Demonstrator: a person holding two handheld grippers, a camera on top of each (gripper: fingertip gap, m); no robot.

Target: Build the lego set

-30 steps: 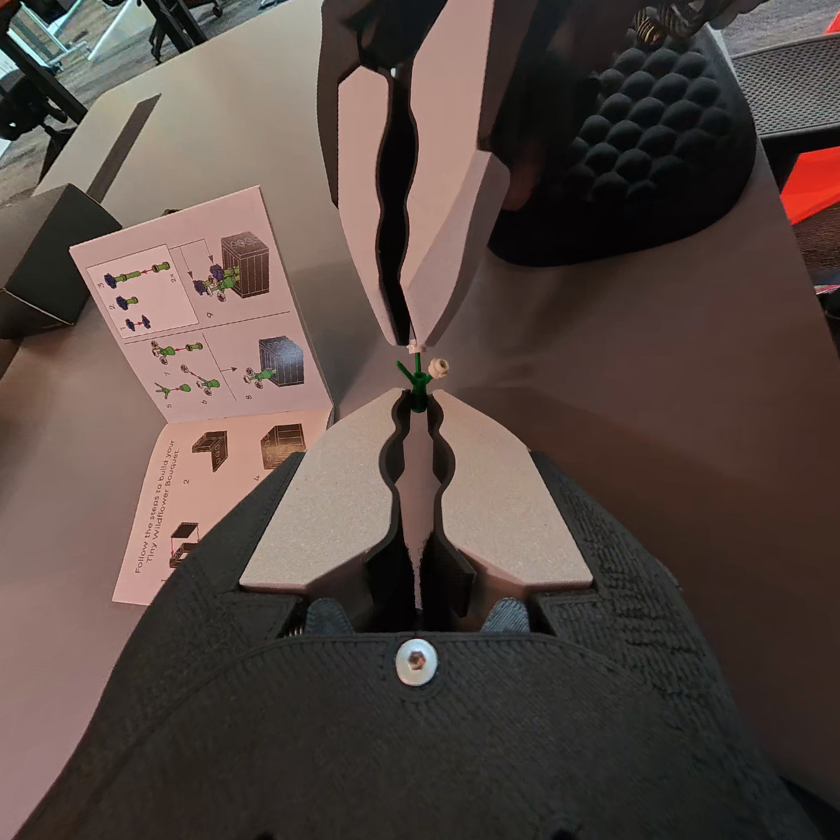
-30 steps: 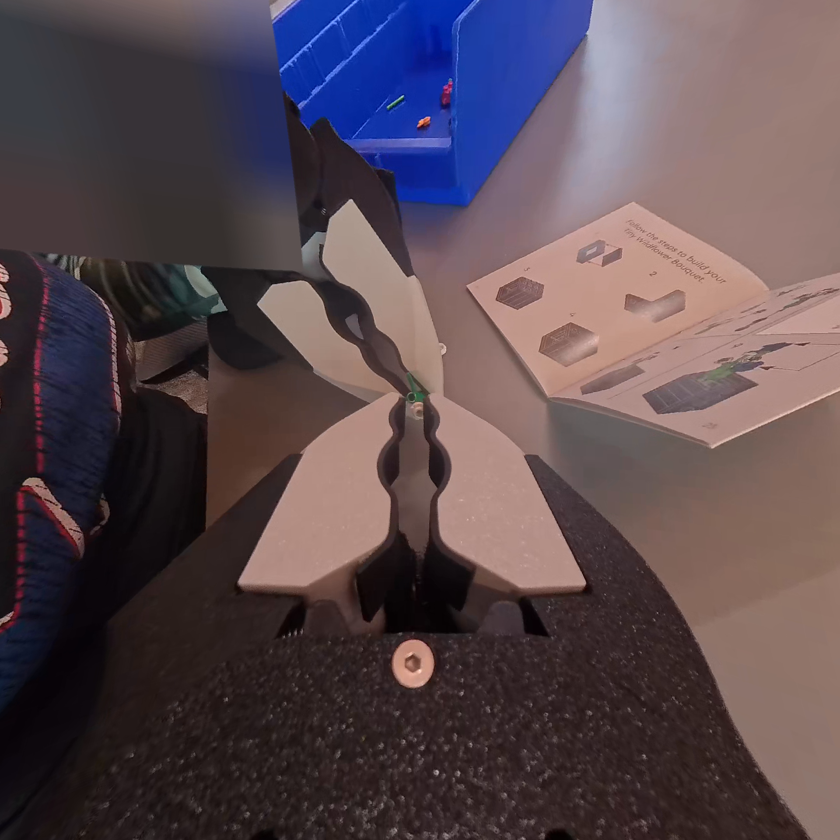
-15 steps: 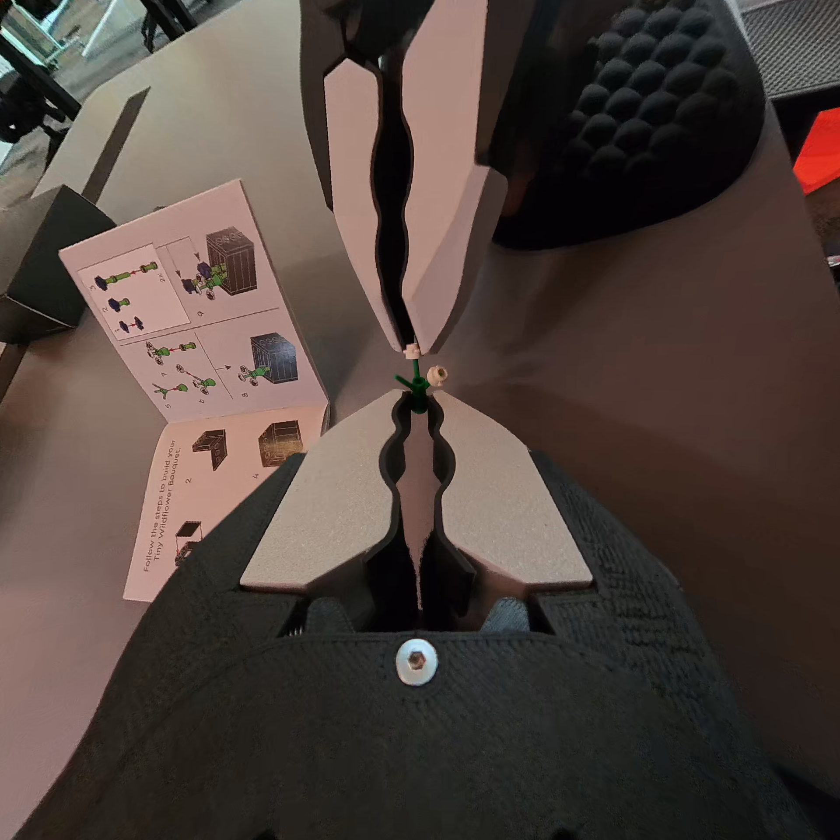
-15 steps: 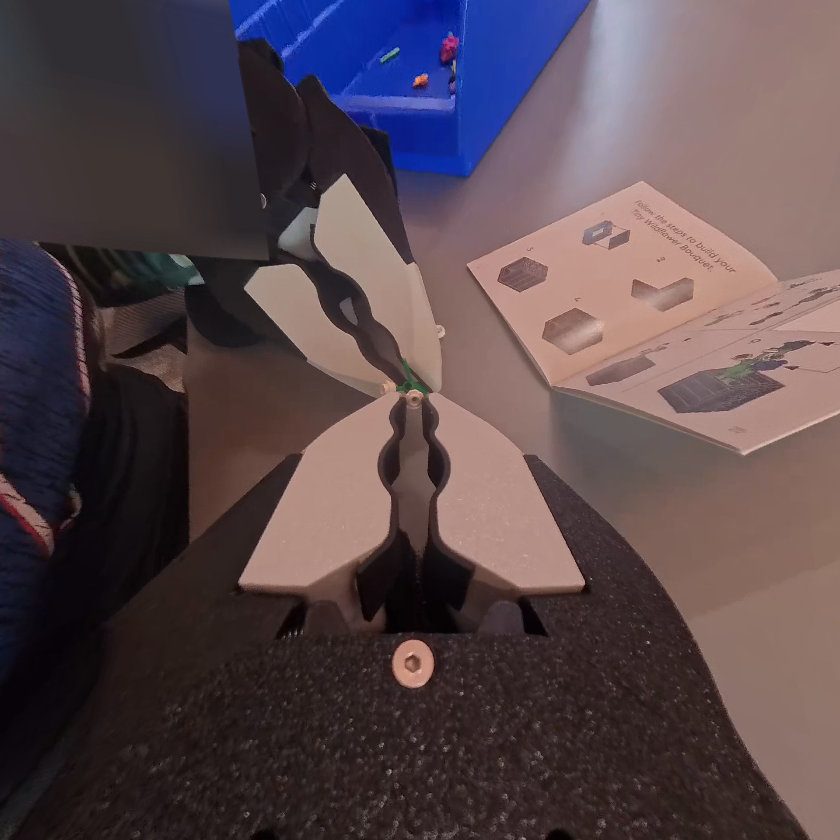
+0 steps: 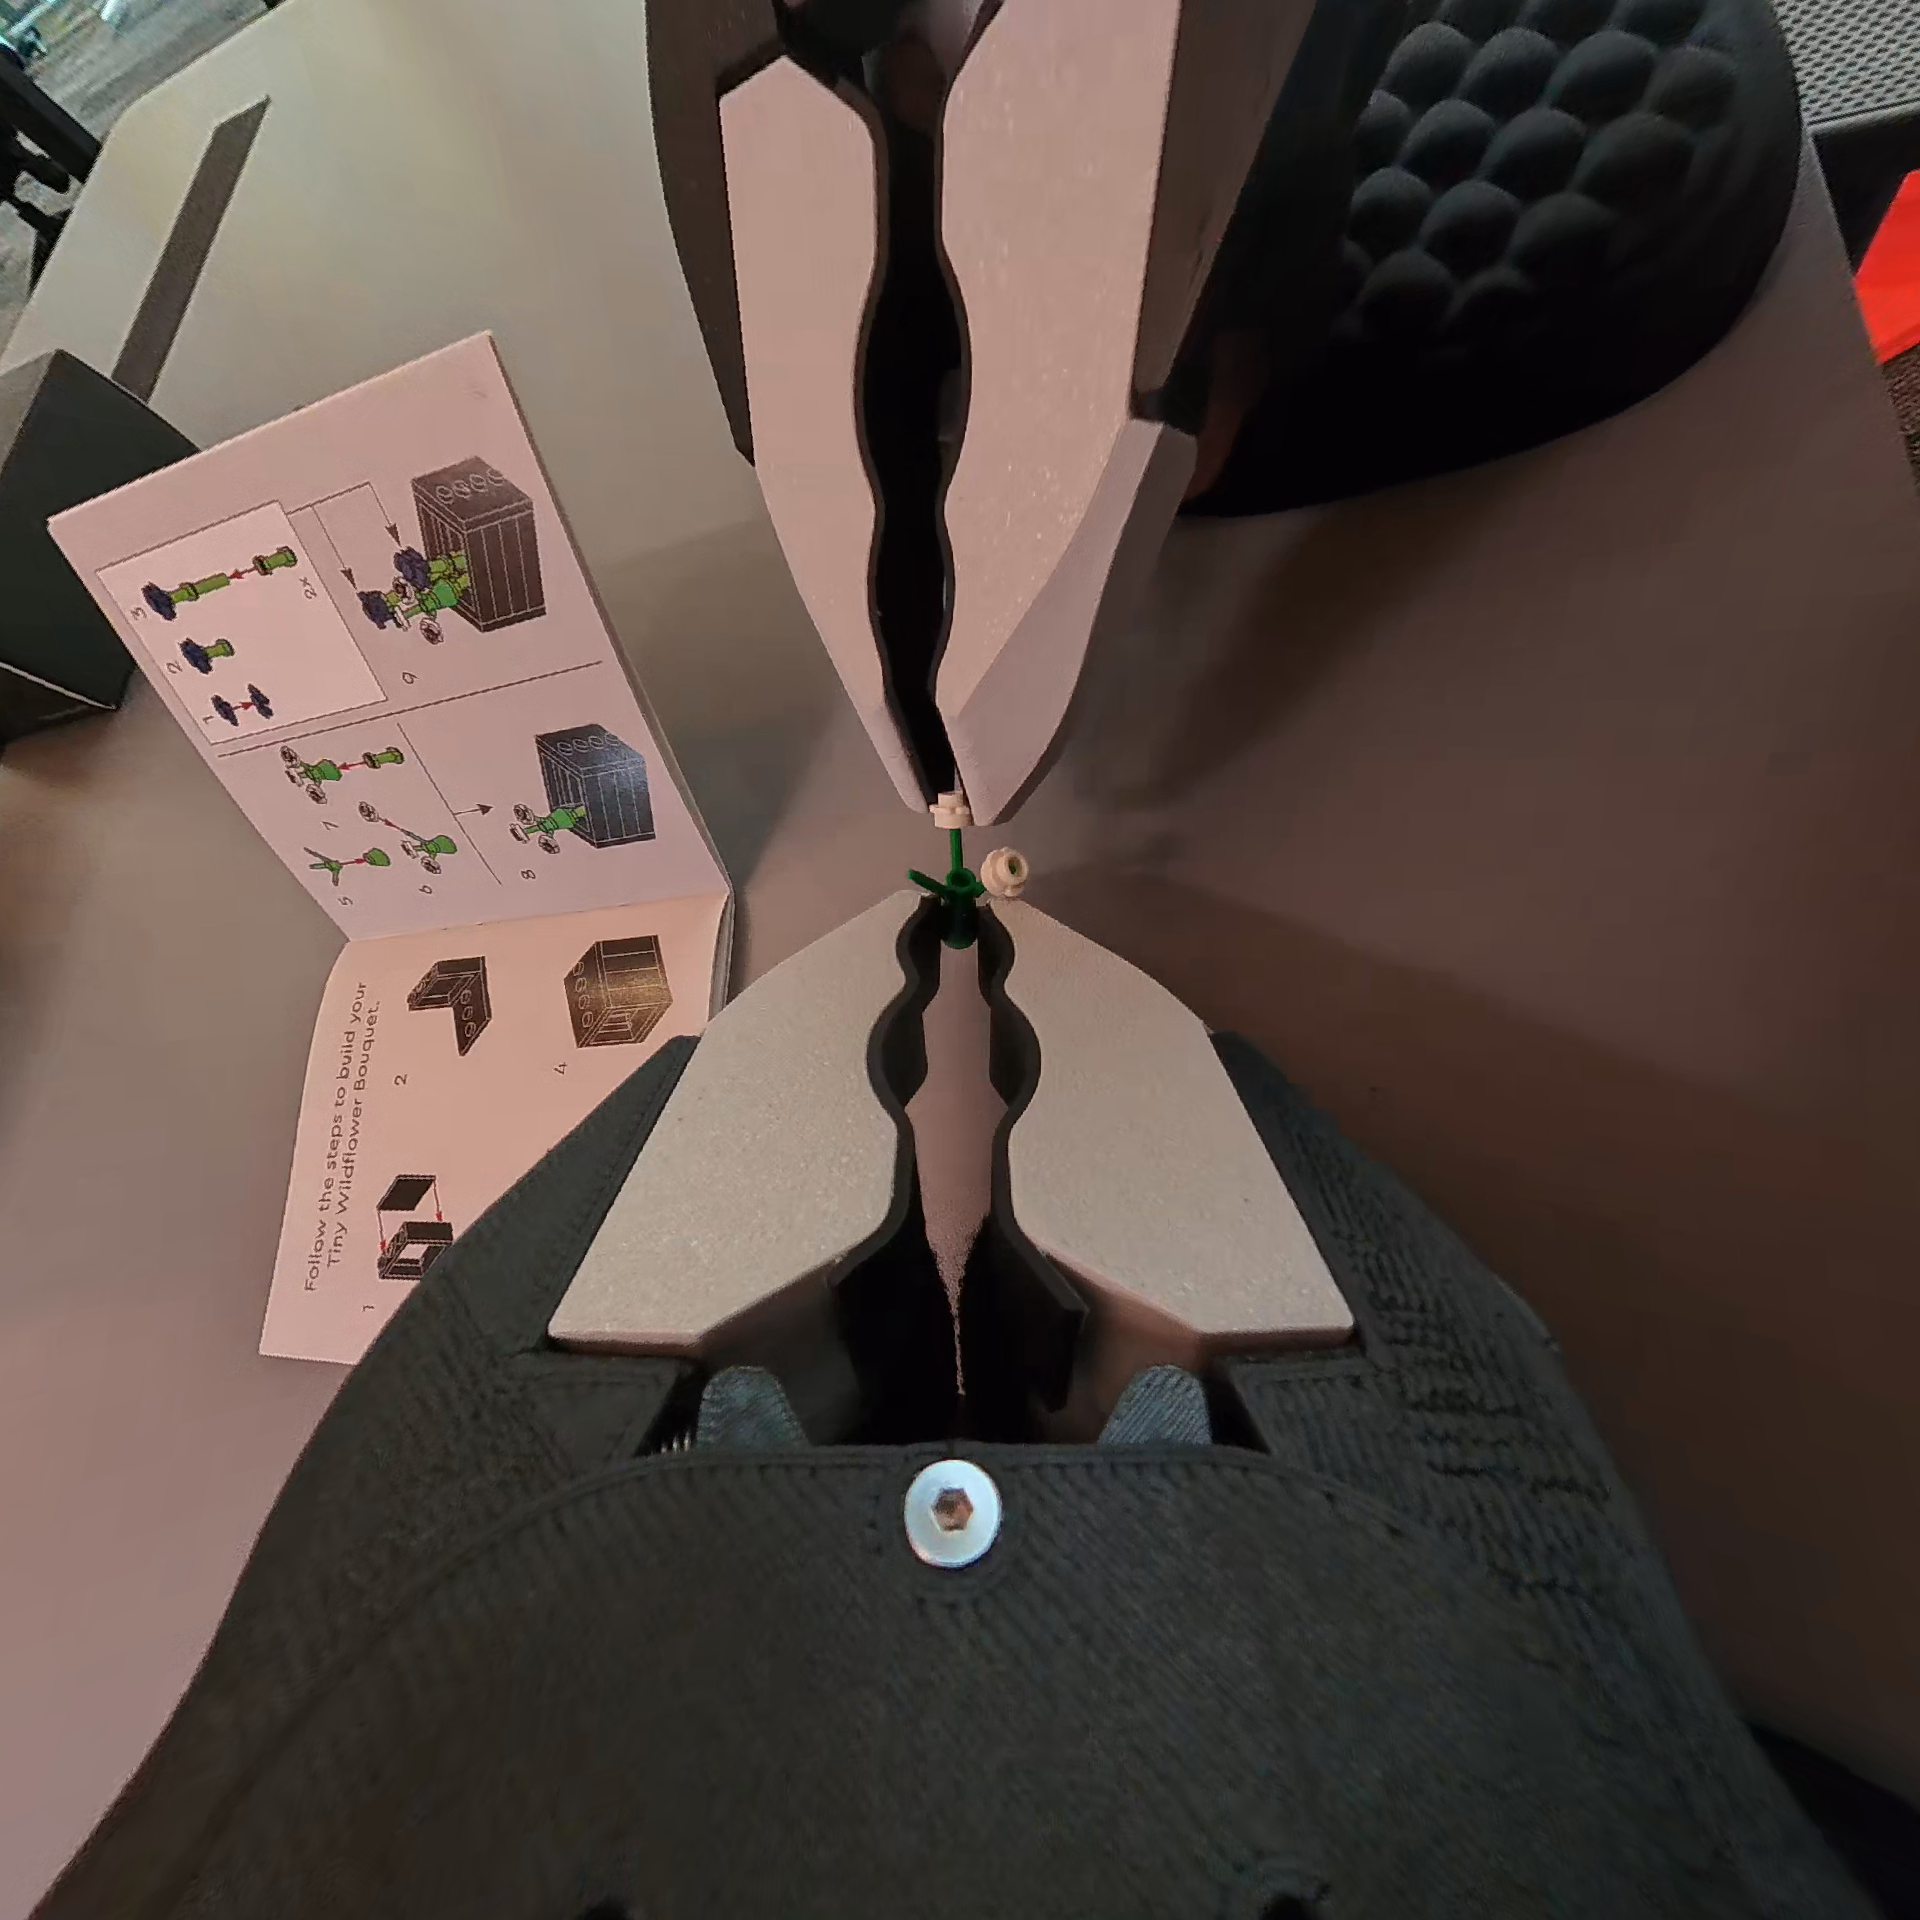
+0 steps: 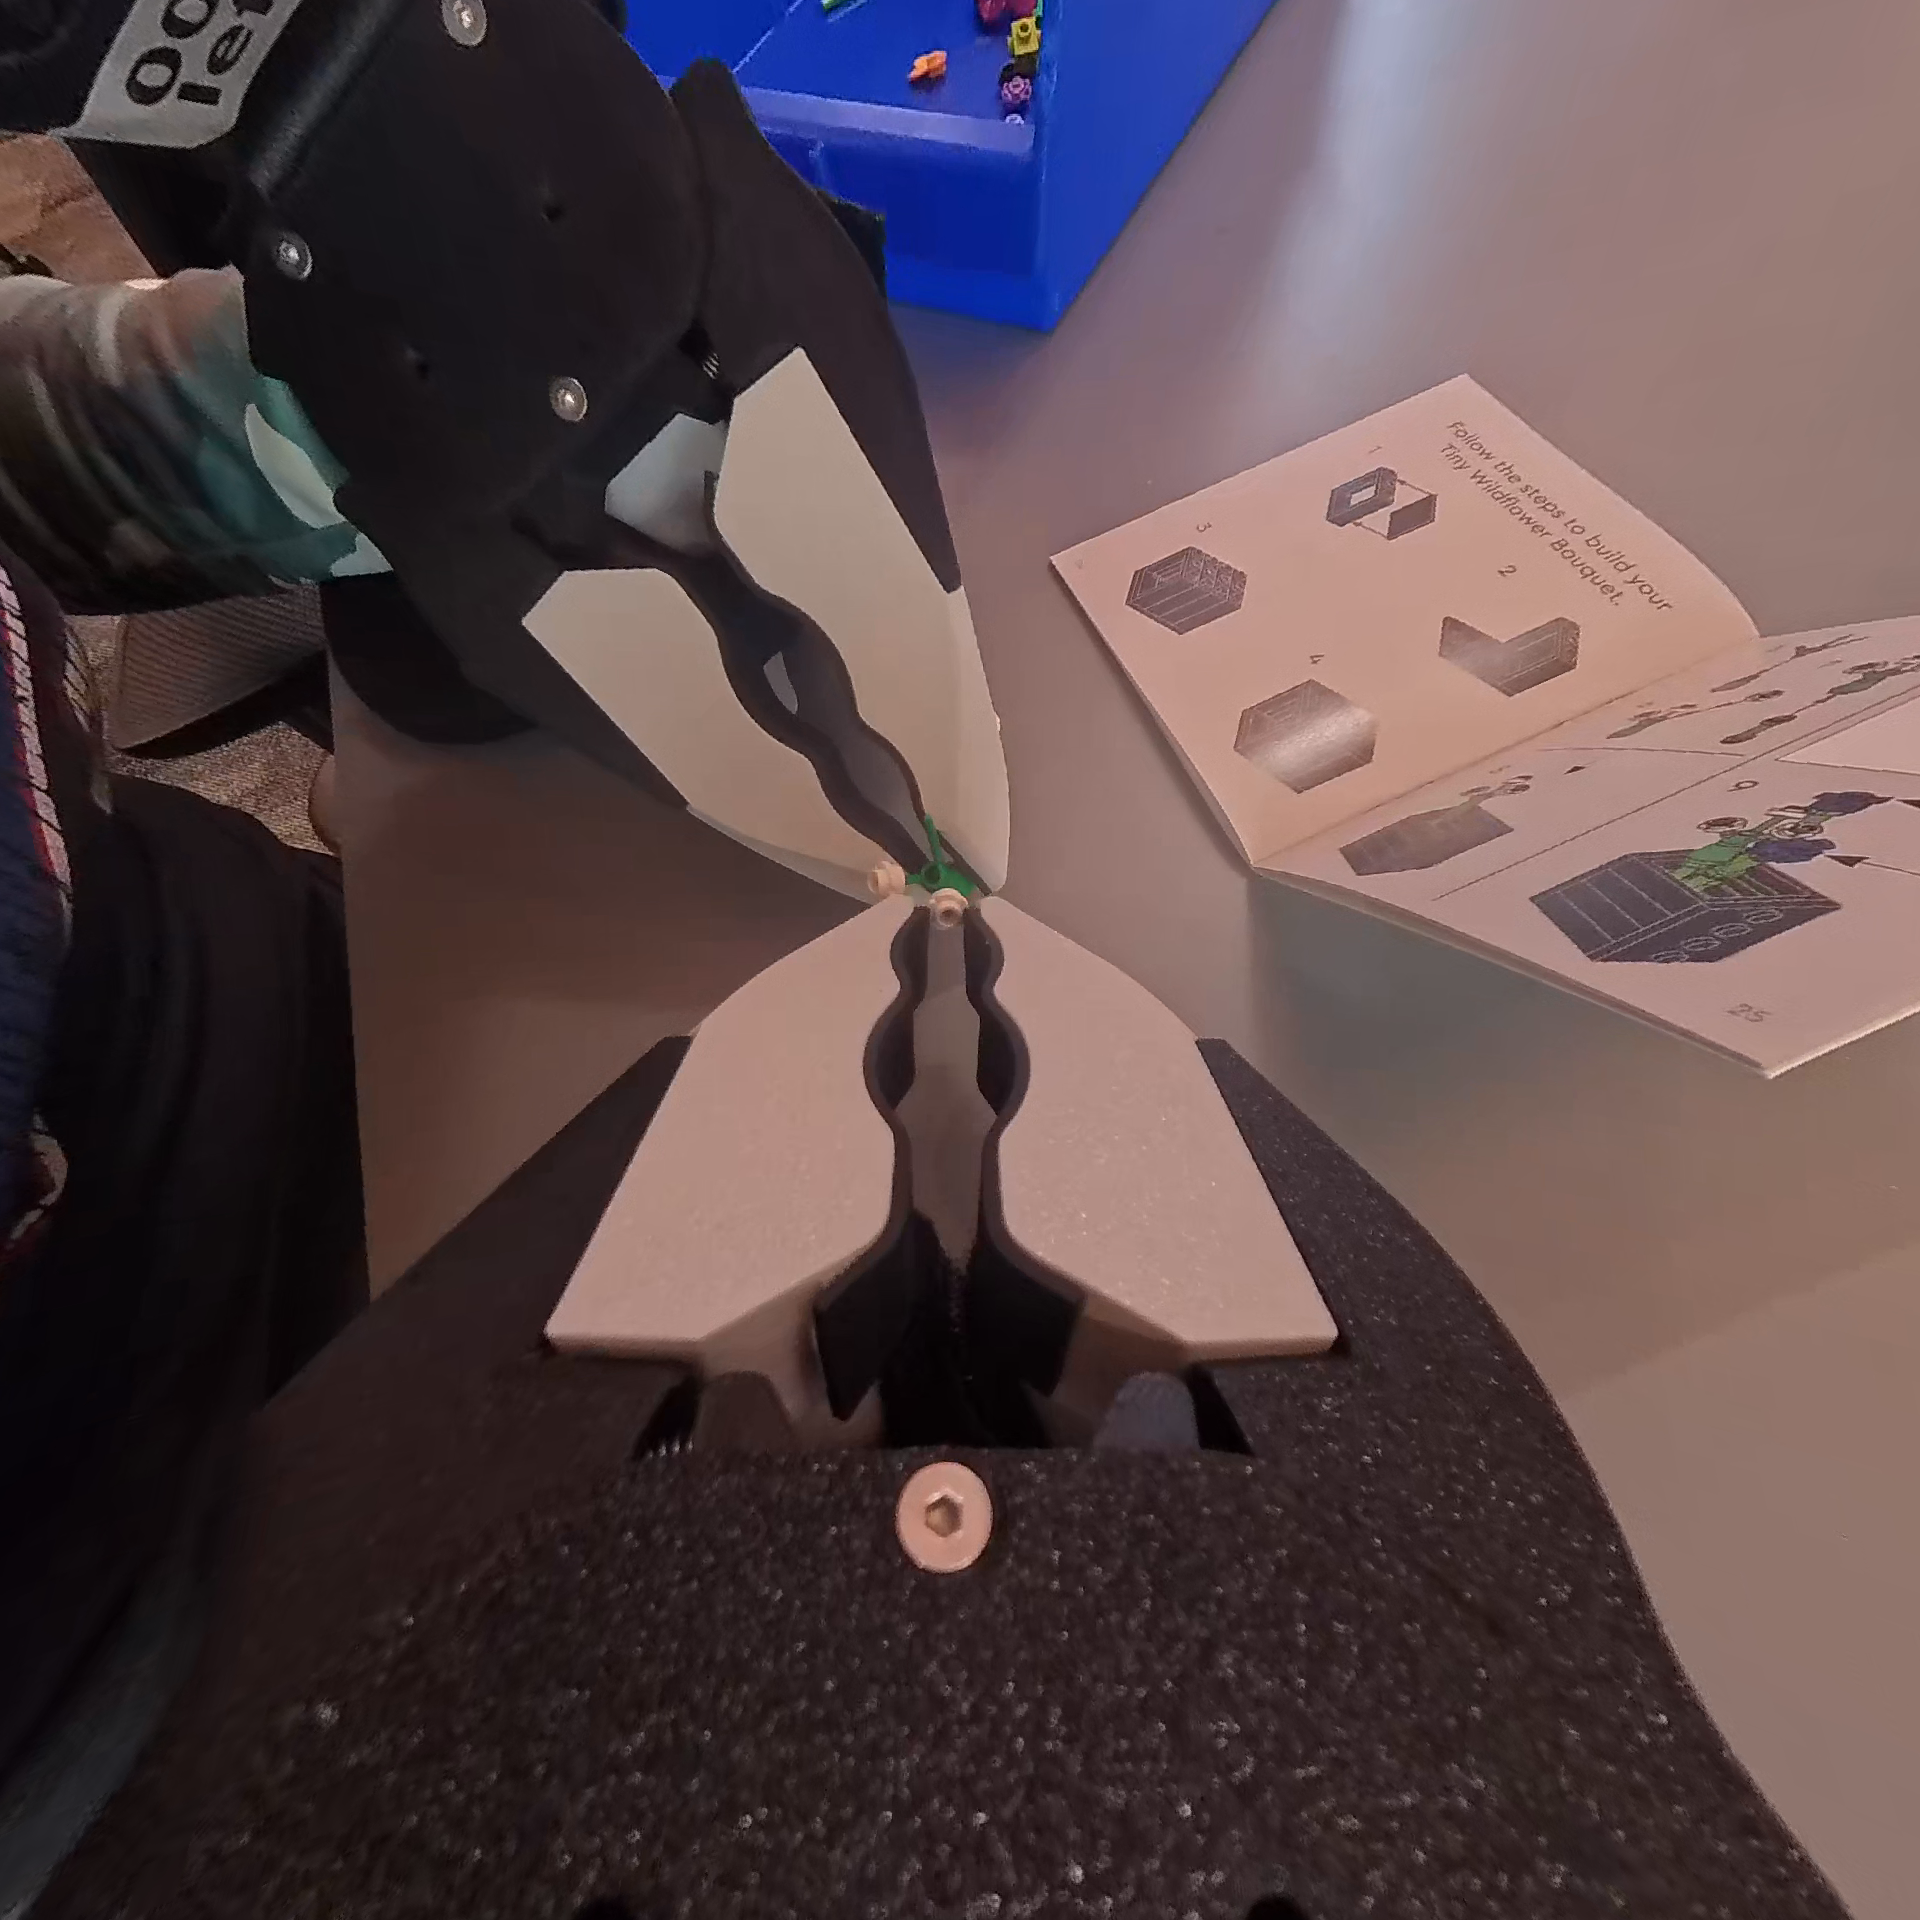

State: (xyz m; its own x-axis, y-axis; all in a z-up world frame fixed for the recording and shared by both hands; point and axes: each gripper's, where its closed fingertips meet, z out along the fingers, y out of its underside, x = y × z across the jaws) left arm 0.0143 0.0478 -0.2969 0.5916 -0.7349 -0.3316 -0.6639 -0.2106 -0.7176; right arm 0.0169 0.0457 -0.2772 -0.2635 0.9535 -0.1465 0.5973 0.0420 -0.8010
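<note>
Two grippers meet tip to tip above the table (image 5: 1455, 831). Left gripper (image 5: 954, 920): jaws closed on green stem piece (image 5: 954, 883), which already carries one white stud (image 5: 1004, 869) on a side branch. Right gripper (image 6: 943, 914): jaws pinching second white stud (image 5: 950, 809) at the stem's top prong. Instruction booklet (image 5: 416, 727) open to the left; blue bin (image 6: 935, 156) of loose pieces beyond.
</note>
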